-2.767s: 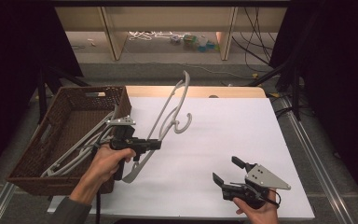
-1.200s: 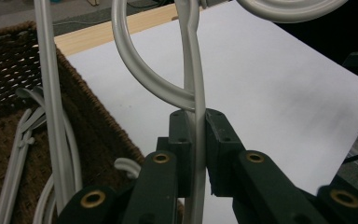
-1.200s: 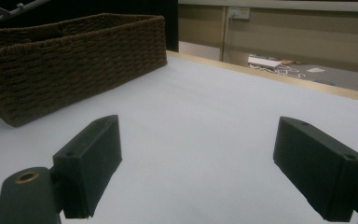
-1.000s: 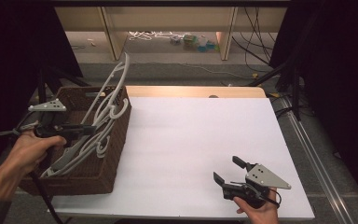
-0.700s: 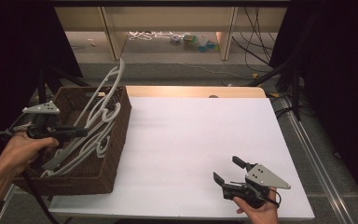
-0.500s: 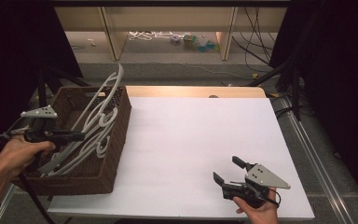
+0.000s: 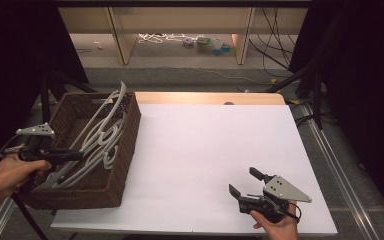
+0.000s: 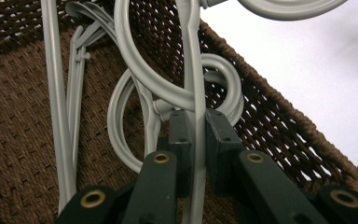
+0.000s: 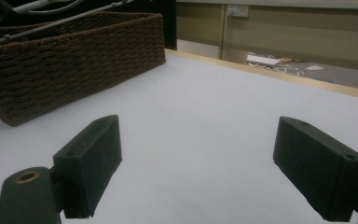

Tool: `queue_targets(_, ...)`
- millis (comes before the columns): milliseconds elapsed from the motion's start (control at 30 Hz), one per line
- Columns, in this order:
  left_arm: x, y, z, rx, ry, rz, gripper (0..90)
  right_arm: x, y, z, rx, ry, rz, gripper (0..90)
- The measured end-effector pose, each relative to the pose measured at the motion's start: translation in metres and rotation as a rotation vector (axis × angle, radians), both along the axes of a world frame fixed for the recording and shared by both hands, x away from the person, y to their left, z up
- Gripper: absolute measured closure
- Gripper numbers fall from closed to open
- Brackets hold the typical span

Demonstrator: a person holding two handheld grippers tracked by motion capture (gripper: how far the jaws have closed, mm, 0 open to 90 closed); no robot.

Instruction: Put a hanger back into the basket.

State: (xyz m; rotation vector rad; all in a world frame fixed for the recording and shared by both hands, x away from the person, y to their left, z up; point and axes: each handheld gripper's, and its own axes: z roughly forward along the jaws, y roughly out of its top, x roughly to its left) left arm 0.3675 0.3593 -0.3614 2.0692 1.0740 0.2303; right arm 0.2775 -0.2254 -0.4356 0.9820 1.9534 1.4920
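Grey hanger (image 8: 193,70) pinched in left gripper (image 8: 195,135) over basket (image 8: 23,140); right gripper (image 9: 198,163) agape.

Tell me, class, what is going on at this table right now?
A person works with a gripper in each hand. The left gripper has its jaws shut on a grey plastic hanger, holding it inside the brown wicker basket, where other grey hangers already lie. The right gripper rests on the white table with its jaws open and nothing between them.
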Motion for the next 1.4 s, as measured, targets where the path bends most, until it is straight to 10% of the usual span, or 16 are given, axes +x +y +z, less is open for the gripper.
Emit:
queue_targets(633,0.008,-0.001,-0.014,0.026,0.117,0.006,80.8,0.000,0.001,0.000,0.001,-0.005,0.005,16.2)
queue_targets(900,0.017,0.004,-0.029,0.146,0.213,-0.006,79.7,0.000,0.001,0.000,0.007,-0.002,0.008,16.2)
queue_targets(1400,0.016,0.007,-0.030,0.070,0.215,0.075,66.1,0.000,0.001,0.000,0.003,-0.005,0.007,16.2)
